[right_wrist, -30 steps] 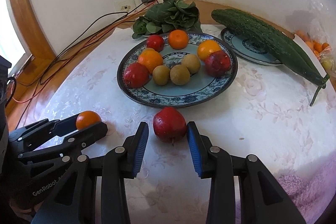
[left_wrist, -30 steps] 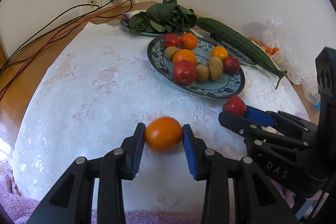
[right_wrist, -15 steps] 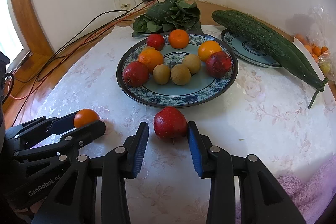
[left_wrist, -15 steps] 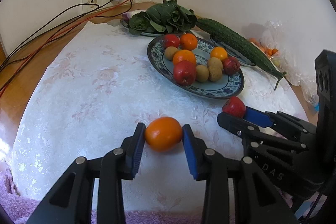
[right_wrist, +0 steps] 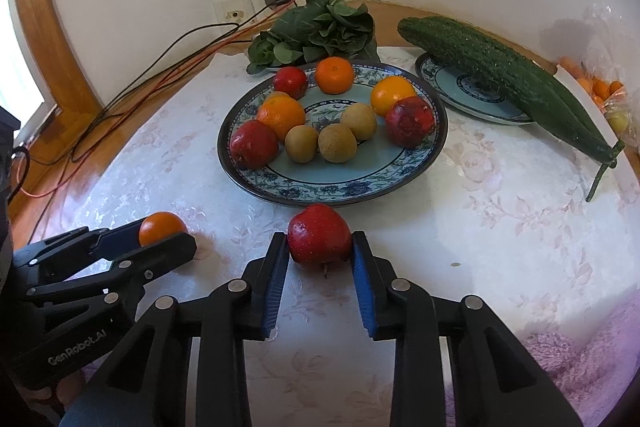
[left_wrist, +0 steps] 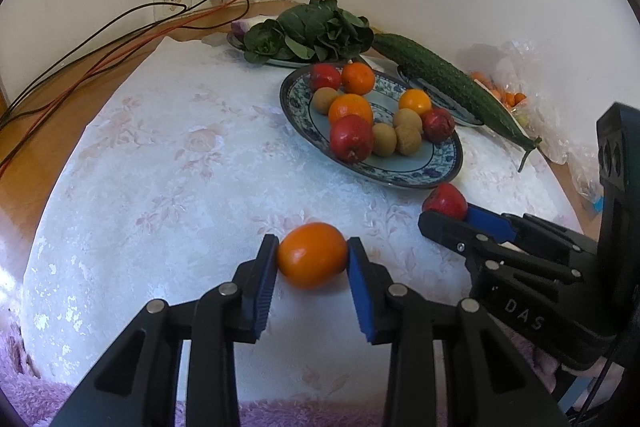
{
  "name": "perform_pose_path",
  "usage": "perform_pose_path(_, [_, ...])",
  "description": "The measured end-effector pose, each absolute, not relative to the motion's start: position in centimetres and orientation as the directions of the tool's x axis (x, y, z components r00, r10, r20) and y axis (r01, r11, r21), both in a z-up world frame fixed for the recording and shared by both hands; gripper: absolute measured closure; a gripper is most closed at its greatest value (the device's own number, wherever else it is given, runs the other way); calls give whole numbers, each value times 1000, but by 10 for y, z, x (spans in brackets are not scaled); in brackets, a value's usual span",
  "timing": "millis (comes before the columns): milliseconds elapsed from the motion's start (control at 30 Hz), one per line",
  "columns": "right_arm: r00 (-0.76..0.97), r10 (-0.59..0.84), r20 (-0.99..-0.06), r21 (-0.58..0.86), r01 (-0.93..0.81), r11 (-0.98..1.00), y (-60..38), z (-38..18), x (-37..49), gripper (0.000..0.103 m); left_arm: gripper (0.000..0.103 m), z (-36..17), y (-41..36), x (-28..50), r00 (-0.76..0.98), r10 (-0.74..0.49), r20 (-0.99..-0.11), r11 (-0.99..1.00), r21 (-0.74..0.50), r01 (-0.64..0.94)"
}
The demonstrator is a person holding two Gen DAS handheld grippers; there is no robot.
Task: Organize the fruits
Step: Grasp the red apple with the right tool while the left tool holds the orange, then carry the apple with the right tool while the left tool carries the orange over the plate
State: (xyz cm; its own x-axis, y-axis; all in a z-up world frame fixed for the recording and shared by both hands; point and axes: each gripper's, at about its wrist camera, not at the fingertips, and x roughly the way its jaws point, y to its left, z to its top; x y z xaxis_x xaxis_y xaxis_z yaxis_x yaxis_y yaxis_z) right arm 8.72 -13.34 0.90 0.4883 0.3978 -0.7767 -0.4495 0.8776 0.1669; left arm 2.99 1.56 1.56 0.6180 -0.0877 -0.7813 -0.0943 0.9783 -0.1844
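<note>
Blue-padded jaws, pitched down — orange (left_wrist: 312, 254), red apple (right_wrist: 319, 234).

Round table (right_wrist: 500, 227) under white floral cloth, wooden rim showing at edges. On cloth: big blue-patterned plate (right_wrist: 332, 187) (fruit piled inside), smaller plate (right_wrist: 460, 95) under cucumber (right_wrist: 500, 75), greens (right_wrist: 320, 31) at back, loose orange (left_wrist: 312, 259), red apple (right_wrist: 319, 234) just beside big plate.

right claw (right_wrist: 320, 247) closing on a red apple (right_wrist: 319, 234) on the tabletop (right_wrist: 480, 227), fruit plate (right_wrist: 332, 187) just behind, left claw (right_wrist: 168, 237) pinching an orange (right_wrist: 161, 225)
</note>
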Motion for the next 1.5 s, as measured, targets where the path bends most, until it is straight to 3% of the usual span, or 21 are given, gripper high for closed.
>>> perform_pose_path(700, [504,480,-718,249,-458,853,-159,29,74,71,67,44,18,33,640,-119,-759,970,-226,-87])
perform_pose_path(1500, [518,525,-675,277,-481,831,-168,76,119,71,67,88,5,94,673,-177,-718,970,-245,-6])
